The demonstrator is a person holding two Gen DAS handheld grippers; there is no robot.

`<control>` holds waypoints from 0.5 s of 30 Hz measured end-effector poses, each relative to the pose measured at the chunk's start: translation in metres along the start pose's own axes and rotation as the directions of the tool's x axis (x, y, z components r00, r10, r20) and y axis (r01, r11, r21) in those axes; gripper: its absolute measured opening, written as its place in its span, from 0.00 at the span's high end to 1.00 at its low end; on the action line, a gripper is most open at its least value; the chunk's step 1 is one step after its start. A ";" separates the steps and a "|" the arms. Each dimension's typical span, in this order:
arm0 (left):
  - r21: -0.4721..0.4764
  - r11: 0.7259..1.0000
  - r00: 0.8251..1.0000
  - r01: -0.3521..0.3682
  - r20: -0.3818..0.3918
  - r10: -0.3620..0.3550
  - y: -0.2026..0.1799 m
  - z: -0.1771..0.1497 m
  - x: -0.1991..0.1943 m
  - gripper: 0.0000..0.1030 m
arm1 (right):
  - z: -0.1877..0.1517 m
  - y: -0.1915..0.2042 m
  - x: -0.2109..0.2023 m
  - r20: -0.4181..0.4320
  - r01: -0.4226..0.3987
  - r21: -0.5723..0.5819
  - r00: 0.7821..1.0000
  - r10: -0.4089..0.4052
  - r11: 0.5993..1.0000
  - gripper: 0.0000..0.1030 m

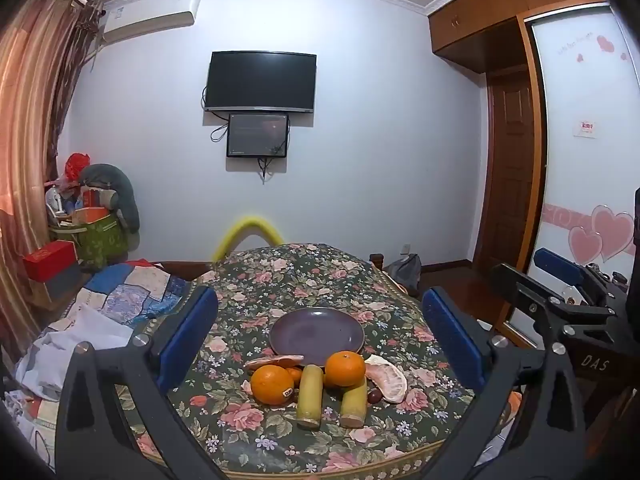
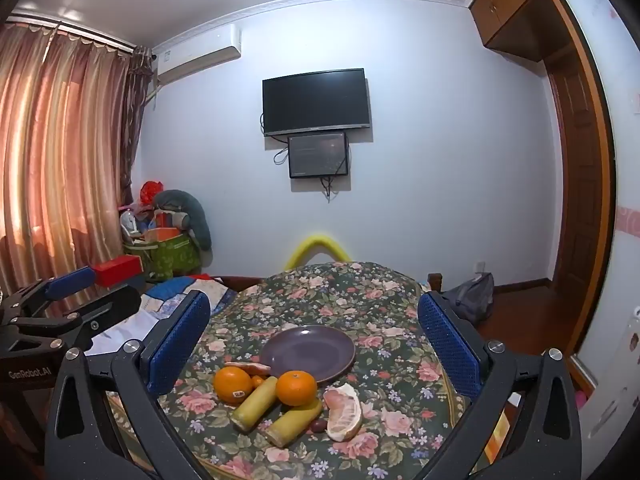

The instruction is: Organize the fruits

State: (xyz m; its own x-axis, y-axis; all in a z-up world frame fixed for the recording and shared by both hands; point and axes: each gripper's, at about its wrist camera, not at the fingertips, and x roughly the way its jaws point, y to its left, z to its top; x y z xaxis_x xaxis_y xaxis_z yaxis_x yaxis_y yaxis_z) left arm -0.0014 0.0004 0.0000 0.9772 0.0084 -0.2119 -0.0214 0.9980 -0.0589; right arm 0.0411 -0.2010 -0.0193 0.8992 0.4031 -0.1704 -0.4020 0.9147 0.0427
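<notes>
Left wrist view: left gripper (image 1: 320, 336) wide open, empty; right gripper (image 2: 314, 344) likewise. Fruits on floral table (image 1: 248, 432), just before empty plate (image 1: 316, 334). Oranges (image 1: 272, 384) firm, roll easily: grip across middle. Pomelo wedge (image 1: 390, 378) likely soft: squeeze gently.

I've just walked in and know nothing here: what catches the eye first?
A cluster of fruit, with two bright oranges, lies on the flowery tablecloth in front of an empty purple plate. Behind, a dark television hangs on the white wall.
</notes>
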 end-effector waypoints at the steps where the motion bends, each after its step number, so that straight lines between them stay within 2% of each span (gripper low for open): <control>1: -0.001 1.000 1.000 -0.003 0.001 0.003 0.000 0.000 0.000 0.00 | 0.000 0.000 0.000 0.000 0.000 -0.002 1.000 0.000 1.000 0.00; 15: 0.005 1.000 1.000 0.006 -0.011 -0.006 -0.005 -0.004 0.007 0.00 | 0.001 0.002 0.000 0.002 -0.002 0.000 1.000 0.002 1.000 0.00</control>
State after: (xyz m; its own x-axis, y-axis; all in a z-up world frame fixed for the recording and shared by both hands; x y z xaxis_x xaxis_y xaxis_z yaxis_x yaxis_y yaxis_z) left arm 0.0043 -0.0044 -0.0056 0.9750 0.0016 -0.2220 -0.0143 0.9984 -0.0555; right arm 0.0402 -0.1991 -0.0178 0.8989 0.4047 -0.1679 -0.4035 0.9140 0.0427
